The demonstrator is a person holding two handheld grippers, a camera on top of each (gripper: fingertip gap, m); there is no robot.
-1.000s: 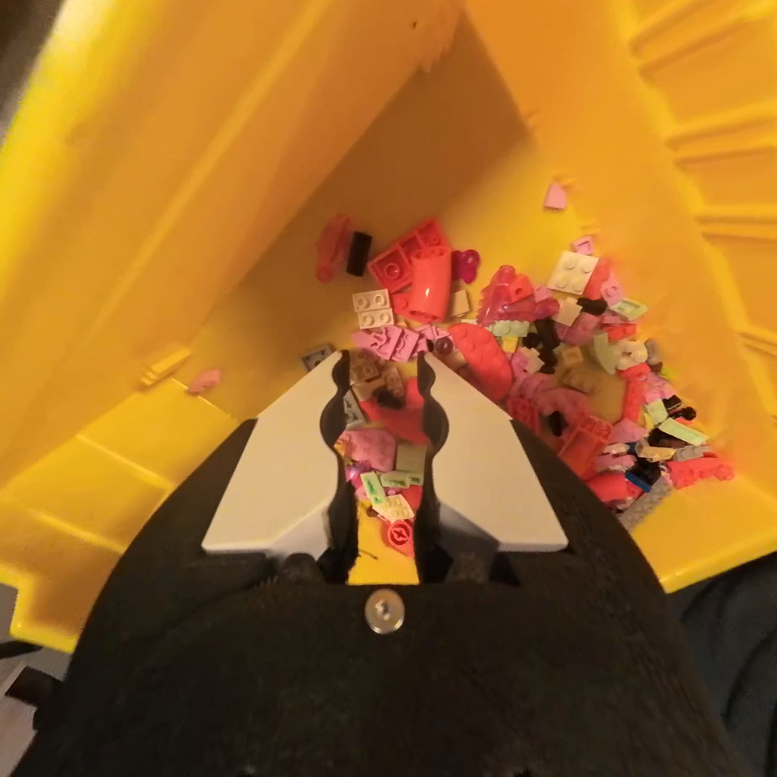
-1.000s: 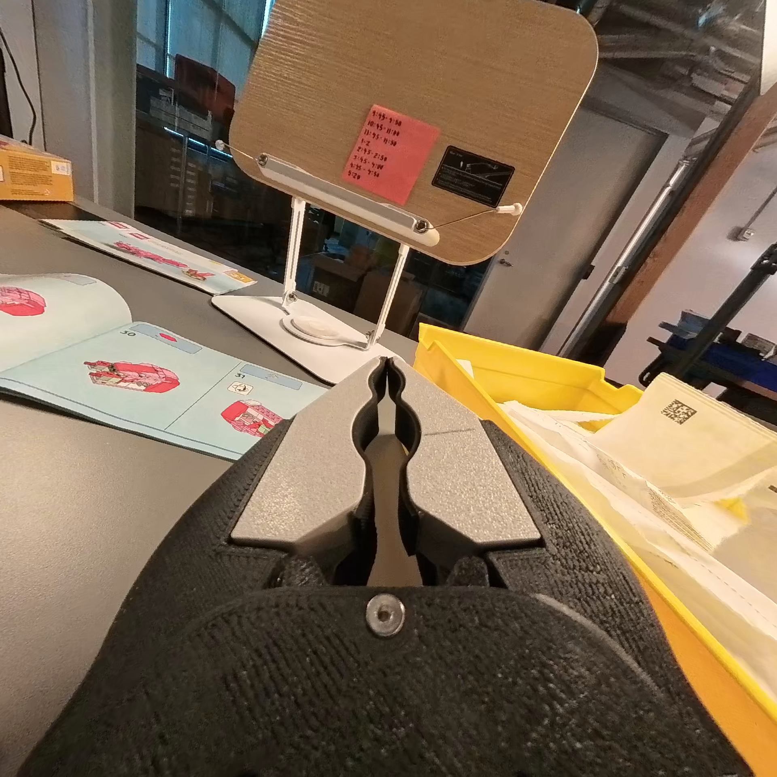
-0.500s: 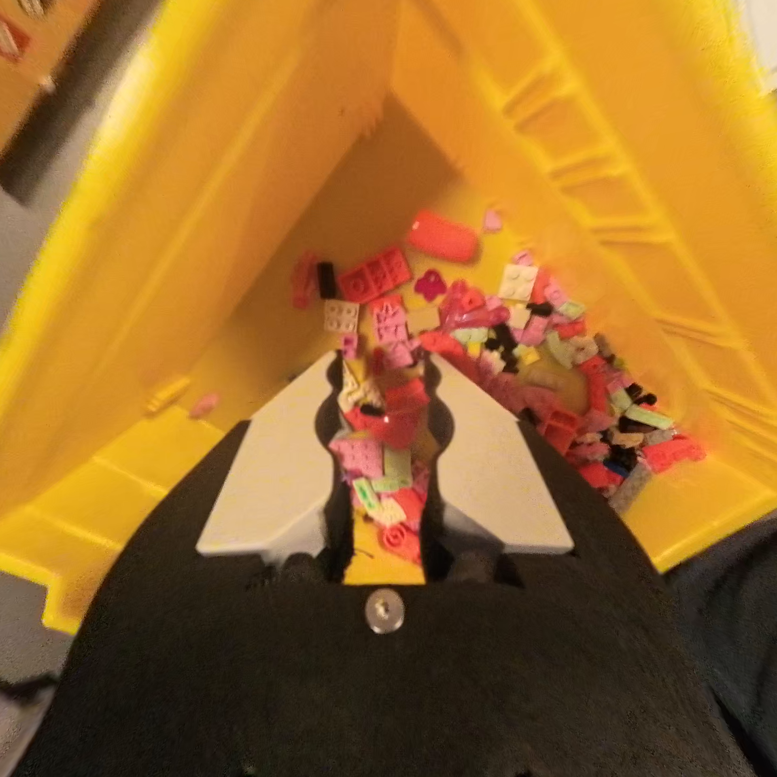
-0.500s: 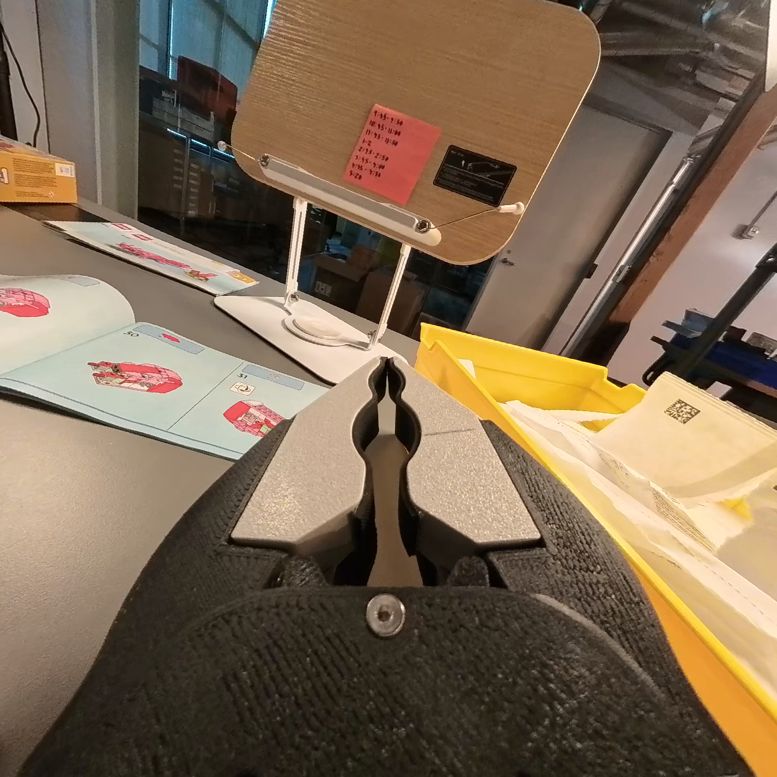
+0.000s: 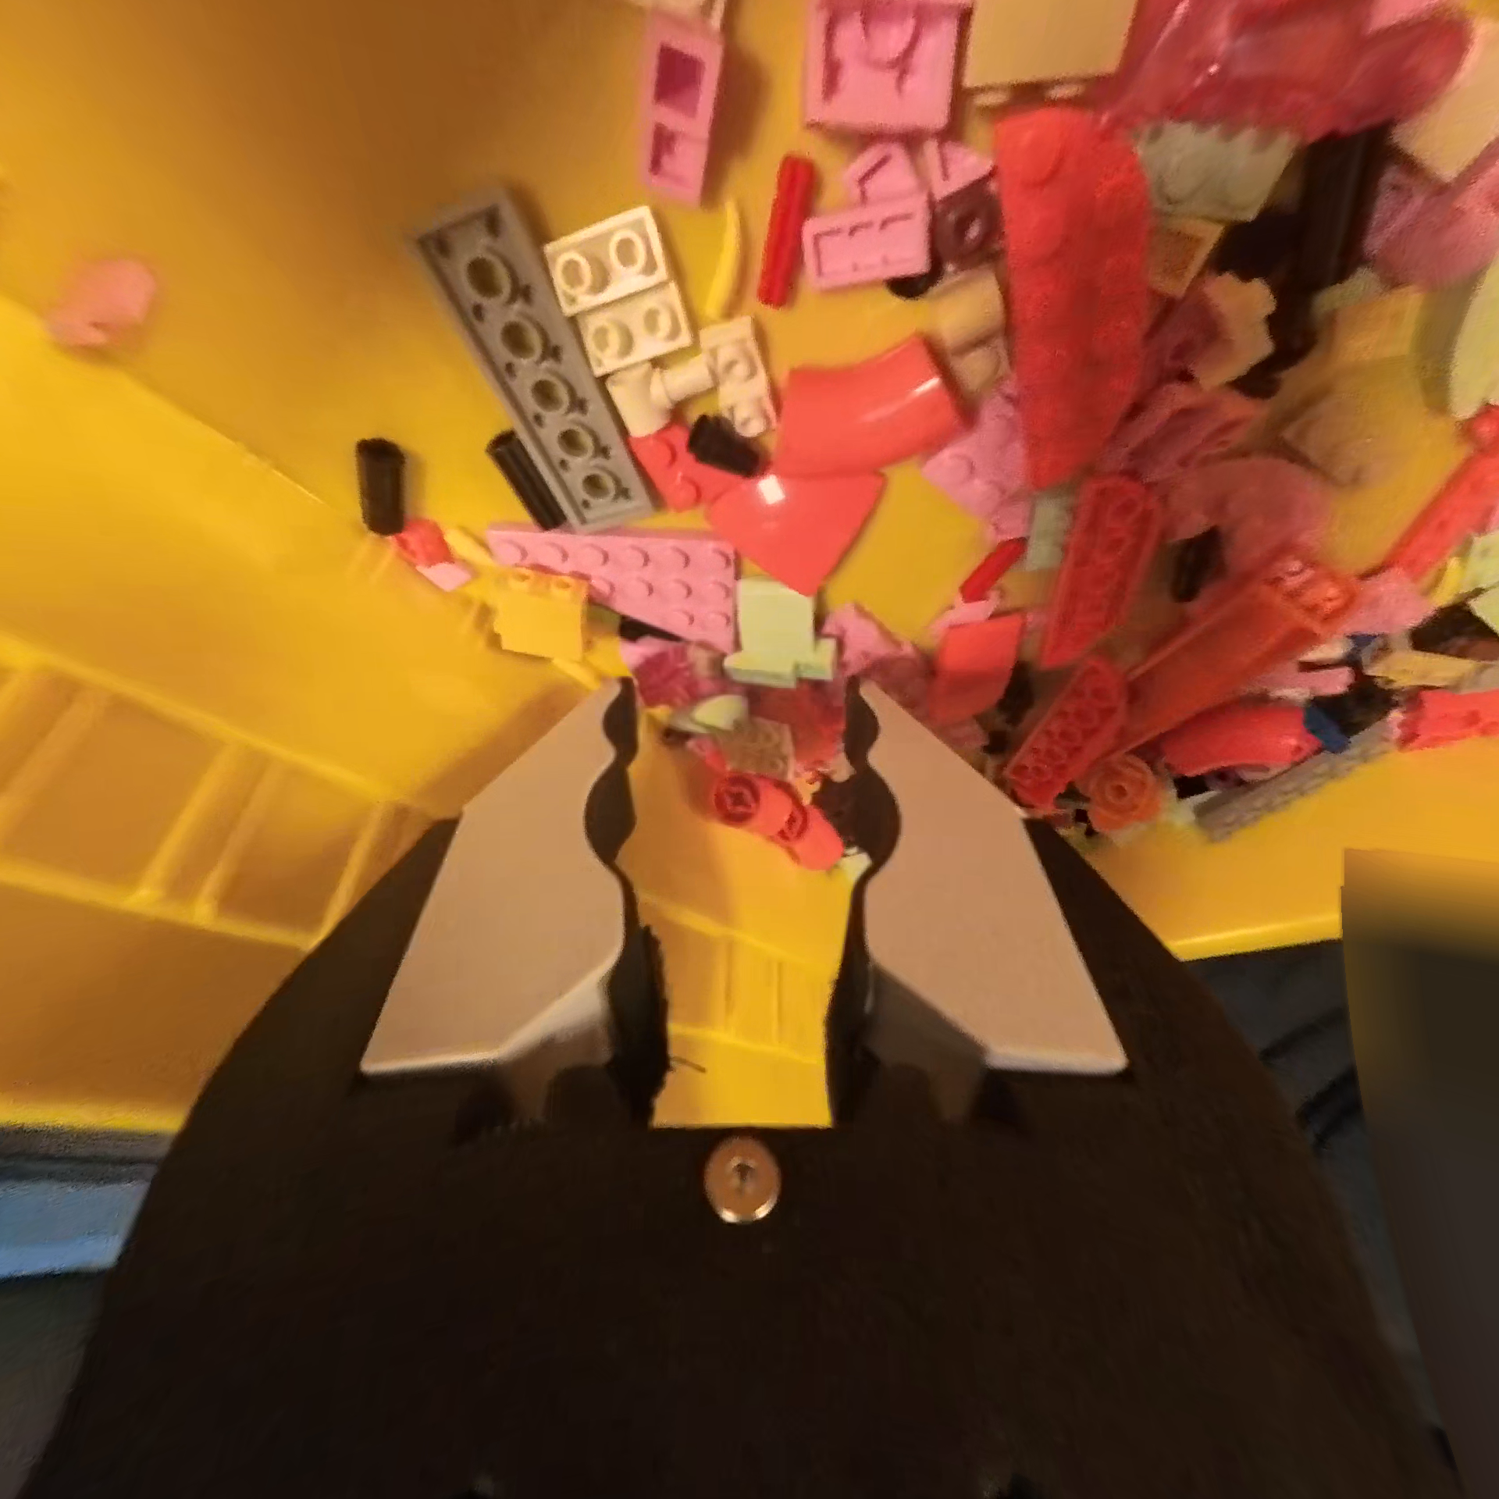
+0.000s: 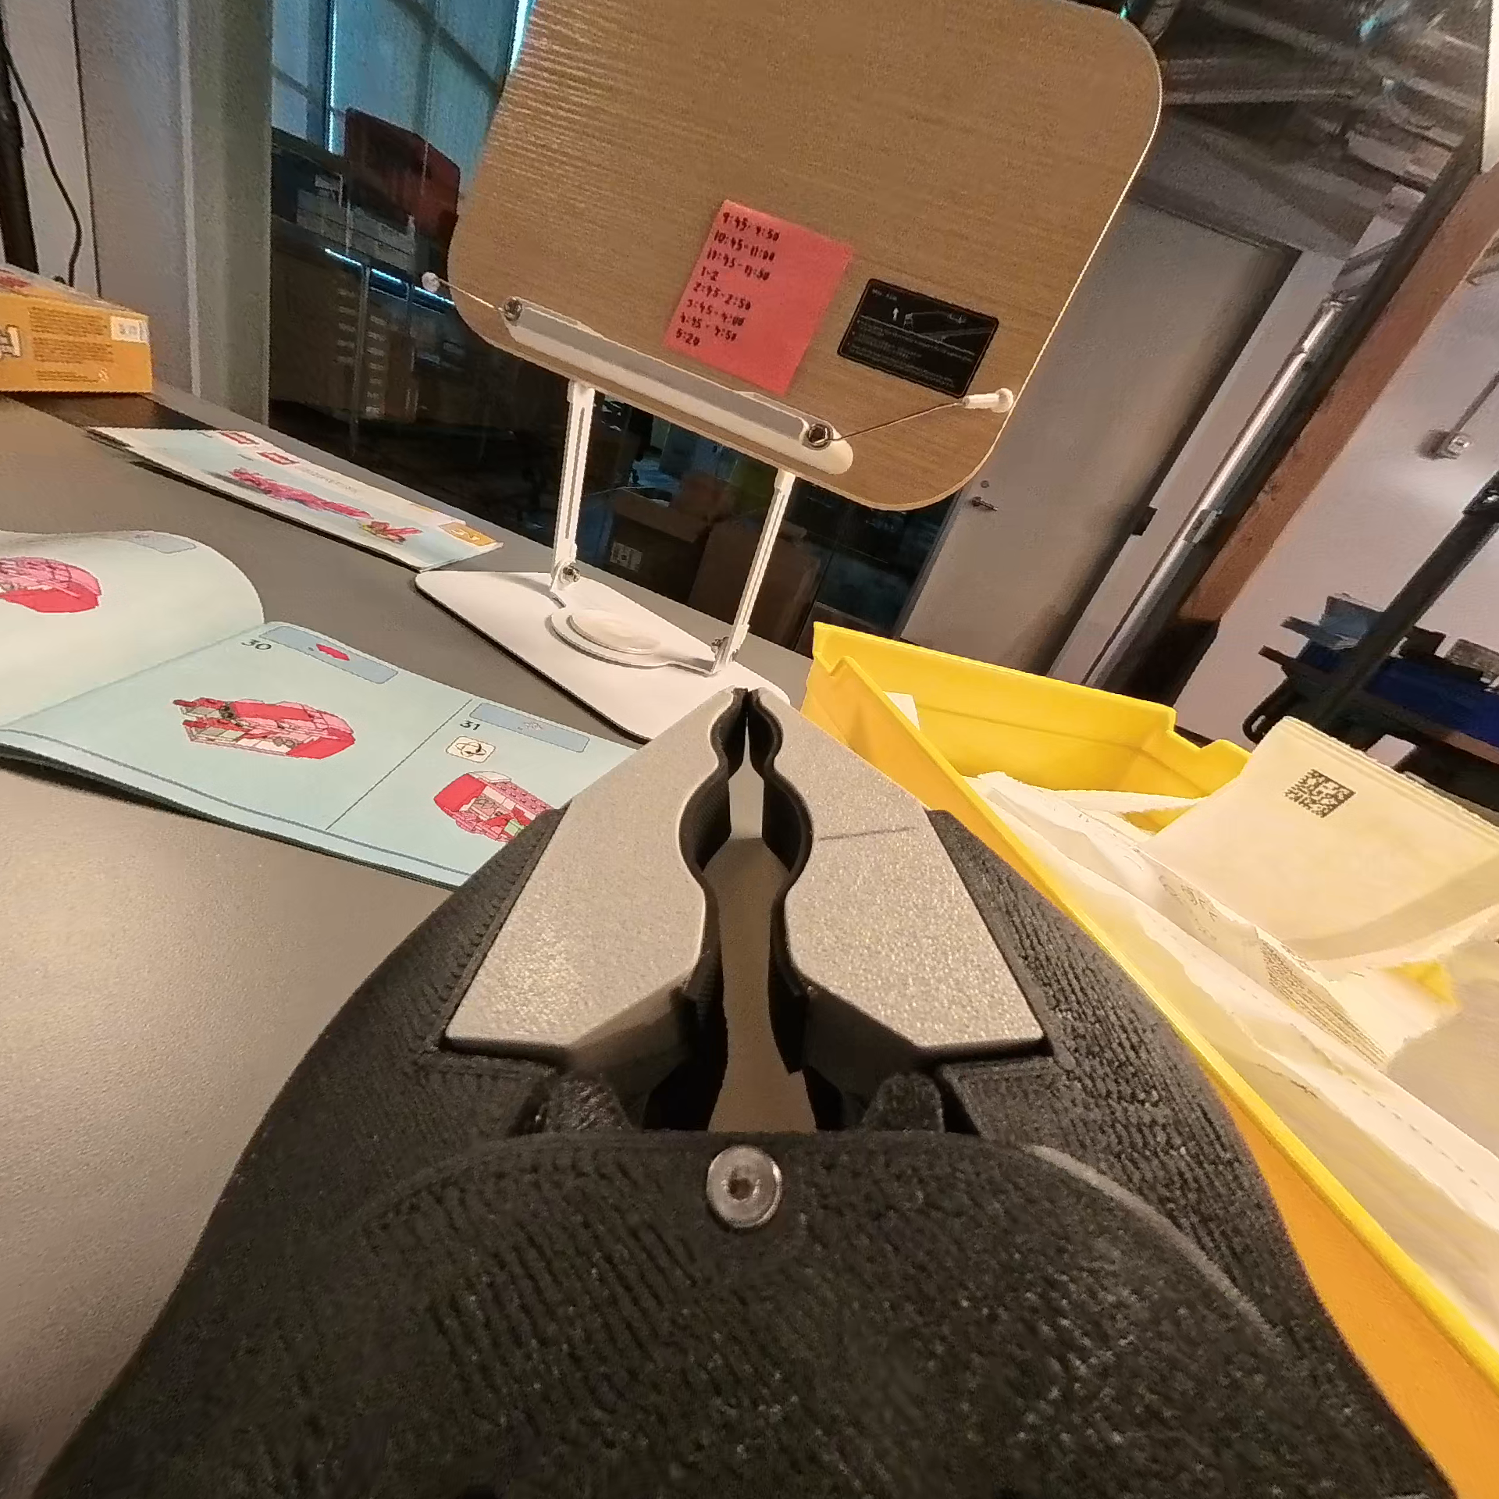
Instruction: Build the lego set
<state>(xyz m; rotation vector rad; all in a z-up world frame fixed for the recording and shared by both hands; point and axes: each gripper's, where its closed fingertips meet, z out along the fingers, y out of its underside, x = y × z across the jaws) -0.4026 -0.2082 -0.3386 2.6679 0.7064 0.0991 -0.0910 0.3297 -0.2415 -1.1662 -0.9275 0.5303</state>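
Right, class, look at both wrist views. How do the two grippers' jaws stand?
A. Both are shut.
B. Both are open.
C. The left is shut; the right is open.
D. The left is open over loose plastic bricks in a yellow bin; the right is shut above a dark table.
D: the left gripper has its fingers spread over the pile of loose plastic bricks in the yellow plastic bin, while the right gripper has its tips touching above the dark table.

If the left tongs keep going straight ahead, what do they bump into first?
Probably the pile of bricks in the yellow bin, likely the pale green piece near the open left tongs. Depth is unclear.
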